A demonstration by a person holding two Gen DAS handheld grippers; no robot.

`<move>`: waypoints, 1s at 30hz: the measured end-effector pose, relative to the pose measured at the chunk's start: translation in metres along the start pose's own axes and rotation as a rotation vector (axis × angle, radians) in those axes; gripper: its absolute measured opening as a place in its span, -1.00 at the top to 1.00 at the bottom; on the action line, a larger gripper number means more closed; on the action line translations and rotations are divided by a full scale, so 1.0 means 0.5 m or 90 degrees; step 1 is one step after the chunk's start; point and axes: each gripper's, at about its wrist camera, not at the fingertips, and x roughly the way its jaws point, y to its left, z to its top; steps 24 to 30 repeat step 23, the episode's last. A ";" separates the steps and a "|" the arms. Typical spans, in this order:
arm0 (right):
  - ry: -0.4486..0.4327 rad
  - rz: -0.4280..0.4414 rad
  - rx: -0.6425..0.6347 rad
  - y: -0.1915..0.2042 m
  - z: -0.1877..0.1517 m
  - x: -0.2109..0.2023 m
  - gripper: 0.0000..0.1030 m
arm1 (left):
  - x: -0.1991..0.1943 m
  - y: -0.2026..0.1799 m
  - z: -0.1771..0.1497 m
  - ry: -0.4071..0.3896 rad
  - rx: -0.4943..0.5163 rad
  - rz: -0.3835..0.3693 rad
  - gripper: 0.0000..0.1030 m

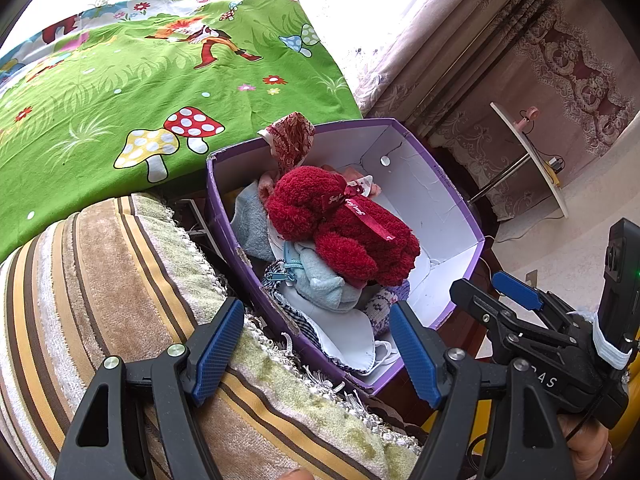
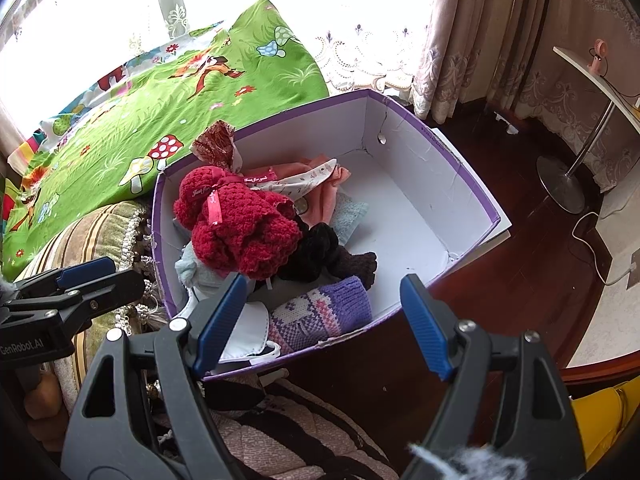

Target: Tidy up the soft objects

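The left gripper [image 1: 316,346] hangs with its blue pads spread wide and nothing between them, tilted down over the near end of the purple box [image 1: 224,216]; the right gripper [image 2: 324,324] stands likewise spread and empty, just beside it to the right, over the same near end. The soft things lie heaped in the box ahead of and below both tools: a red knitted piece [image 2: 240,232] with a ribbon on top, pale blue cloth [image 1: 320,284] under it, a dark brown knit [image 2: 332,256], a purple patterned knit [image 2: 320,312] and a white mask [image 1: 352,336] at the near wall. The heap crowds the near-left half of the box, leaving the far-right floor bare. The red piece runs lengthwise along the box, from far-left to near-right in the left wrist view. I judge the right gripper the nearer to the purple knit, which lies almost under its jaws with its long axis across them, while the left sits closer to the mask and blue cloth
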 end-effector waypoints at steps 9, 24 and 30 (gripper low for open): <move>0.000 0.000 0.001 0.000 0.000 0.000 -0.58 | 0.000 0.000 0.000 0.000 0.000 0.000 -0.47; 0.002 -0.004 0.007 -0.002 -0.006 0.002 -0.58 | 0.003 -0.004 -0.004 -0.005 0.013 0.007 -0.50; 0.002 -0.004 0.007 -0.002 -0.006 0.002 -0.58 | 0.003 -0.004 -0.004 -0.005 0.013 0.007 -0.50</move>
